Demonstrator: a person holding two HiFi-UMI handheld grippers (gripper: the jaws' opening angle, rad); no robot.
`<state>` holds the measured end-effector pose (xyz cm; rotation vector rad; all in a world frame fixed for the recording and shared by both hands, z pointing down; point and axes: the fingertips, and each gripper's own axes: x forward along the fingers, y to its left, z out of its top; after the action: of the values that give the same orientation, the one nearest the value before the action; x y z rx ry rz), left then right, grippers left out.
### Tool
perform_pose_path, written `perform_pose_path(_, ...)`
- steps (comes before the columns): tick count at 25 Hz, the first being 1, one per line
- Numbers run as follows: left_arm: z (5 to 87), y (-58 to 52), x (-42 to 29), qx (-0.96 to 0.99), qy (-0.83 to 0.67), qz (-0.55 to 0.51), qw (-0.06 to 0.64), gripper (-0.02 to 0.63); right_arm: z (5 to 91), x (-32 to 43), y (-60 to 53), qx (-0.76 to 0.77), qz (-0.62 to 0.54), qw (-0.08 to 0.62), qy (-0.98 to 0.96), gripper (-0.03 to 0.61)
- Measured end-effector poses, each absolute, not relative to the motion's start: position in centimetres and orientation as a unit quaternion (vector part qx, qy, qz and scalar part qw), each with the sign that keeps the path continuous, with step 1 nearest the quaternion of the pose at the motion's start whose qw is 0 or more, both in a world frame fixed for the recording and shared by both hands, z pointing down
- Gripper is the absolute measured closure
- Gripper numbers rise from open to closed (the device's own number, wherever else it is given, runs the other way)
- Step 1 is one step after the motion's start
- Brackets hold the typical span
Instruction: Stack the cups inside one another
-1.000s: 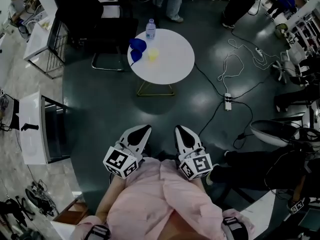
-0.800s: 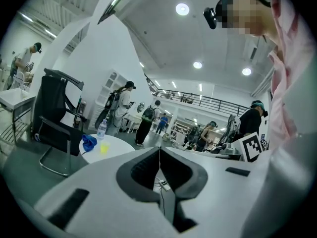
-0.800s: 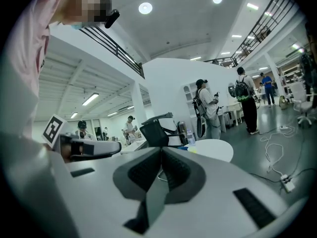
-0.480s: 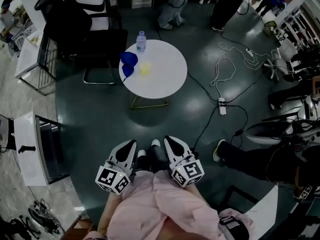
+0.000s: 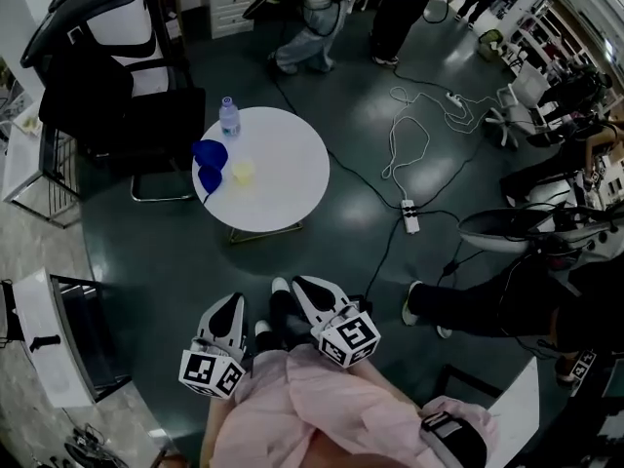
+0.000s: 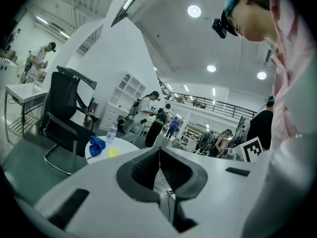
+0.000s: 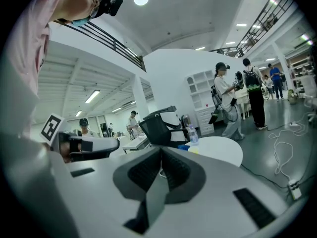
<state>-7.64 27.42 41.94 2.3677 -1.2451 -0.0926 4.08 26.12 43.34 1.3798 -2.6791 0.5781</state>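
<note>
Two blue cups (image 5: 209,163) and a small yellow cup (image 5: 243,172) stand at the left edge of a round white table (image 5: 278,178), far ahead of me. Both grippers are held close to my body, well short of the table. My left gripper (image 5: 233,301) is shut with nothing in it, and my right gripper (image 5: 297,284) is shut and empty too. The left gripper view shows the blue cups (image 6: 96,145) and the yellow cup (image 6: 113,152) small and distant, left of the closed jaws. In the right gripper view the table (image 7: 220,148) lies right of the jaw tips.
A clear water bottle (image 5: 229,117) stands on the table behind the cups. A black office chair (image 5: 112,81) is left of the table. White cables and a power strip (image 5: 410,214) lie on the dark floor to the right. People stand at the back; a seated person's legs (image 5: 458,310) are near right.
In the head view the table and cups have slid down and to the left and look nearer. Both grippers stay shut and have shifted left in the frame; my feet now show between them.
</note>
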Motion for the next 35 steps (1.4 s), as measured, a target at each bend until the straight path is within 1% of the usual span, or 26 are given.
perform_pose_path(5, 39.7, 21.3, -5.1, 0.865, -0.456, -0.050, 0.202, 0.595, 42.1, 7.3, 19.9, 0.455, 0.172, 0.037, -0.873, 0.548)
perform_pose_path(9, 39.4, 18.1, -4.2, 0.865, -0.463, -0.054, 0.186, 0.595, 42.4, 8.3, 16.4, 0.452, 0.174, 0.028, -0.874, 0.548)
perform_pose_path(18, 39.3, 13.9, -2.5, 0.859, -0.475, -0.053, 0.184, 0.595, 42.5, 10.4, 12.0, 0.449, 0.176, 0.029, -0.875, 0.548)
perform_pose_path(29, 40.0, 9.7, -3.4, 0.854, -0.484, -0.049, 0.184, 0.595, 44.0, 10.3, 8.0, 0.458, 0.192, 0.046, -0.866, 0.548)
perform_pose_path(35, 41.0, 6.2, -5.0, 0.858, -0.472, -0.046, 0.199, 0.595, 44.1, 9.4, 4.7, 0.479, 0.195, 0.054, -0.854, 0.548)
